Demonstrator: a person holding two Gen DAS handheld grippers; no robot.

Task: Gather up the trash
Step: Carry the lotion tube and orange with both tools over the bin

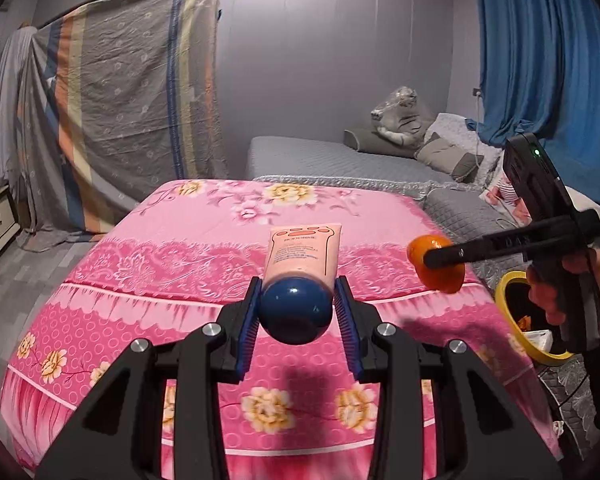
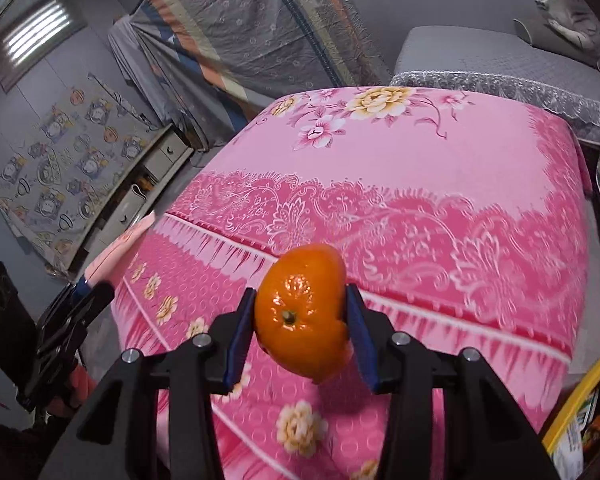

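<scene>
Above the pink bedspread (image 2: pixel 440 168), the right tool (image 2: pixel 302 320) clamps an orange peel (image 2: pixel 302 312) and the left tool (image 1: pixel 296 308) a tube (image 1: pixel 302 256) (cap first); each should be carried level to the yellow bin (image 1: pixel 504 312), then dropped inside.

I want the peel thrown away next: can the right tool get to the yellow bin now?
Probably yes. The right tool, shut on the orange peel, is beside the yellow bin, with nothing visible between them.
</scene>
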